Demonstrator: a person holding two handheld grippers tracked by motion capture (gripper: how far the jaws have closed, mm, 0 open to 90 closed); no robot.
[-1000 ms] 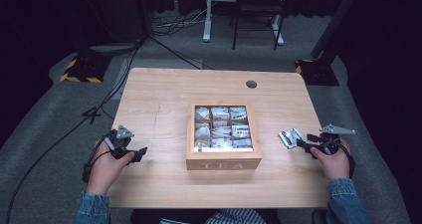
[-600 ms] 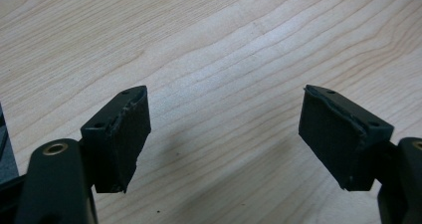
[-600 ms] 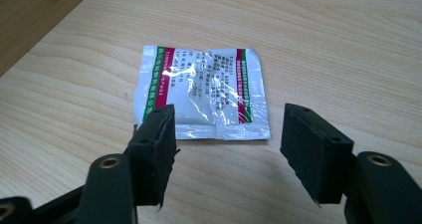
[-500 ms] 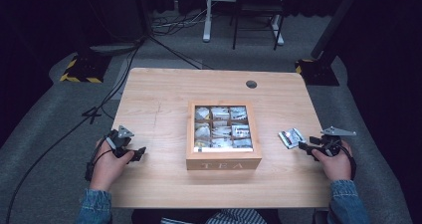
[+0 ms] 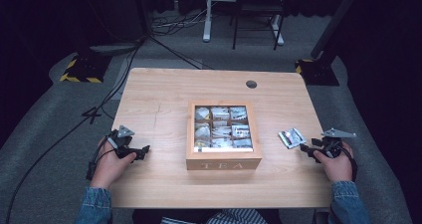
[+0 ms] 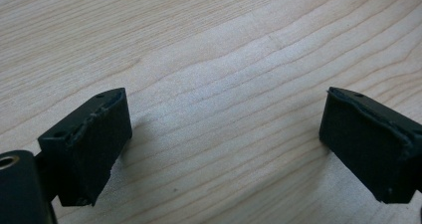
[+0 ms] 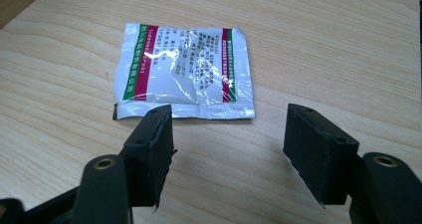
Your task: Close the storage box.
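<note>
A wooden box (image 5: 223, 160) lettered TEA sits mid-table, its compartments packed with tea sachets. One white sachet (image 5: 291, 137) with red and green stripes lies flat on the table to the box's right. My right gripper (image 5: 304, 149) rests just short of it and is open. In the right gripper view the sachet (image 7: 184, 69) lies just beyond the gripper (image 7: 226, 129), apart from both pads. My left gripper (image 5: 145, 150) lies low over bare wood left of the box. Its jaws have just been opening. They stand wide in the left gripper view (image 6: 224, 144), with nothing between them.
The light wooden table (image 5: 164, 94) has a round cable hole (image 5: 251, 84) at the back right. Bare wood runs along the back and the left side. Cables, a chair and stand legs are on the dark floor behind the table.
My left hand has sunk a little toward the tabletop. The right hand, the sachet and the box stay where they were.
</note>
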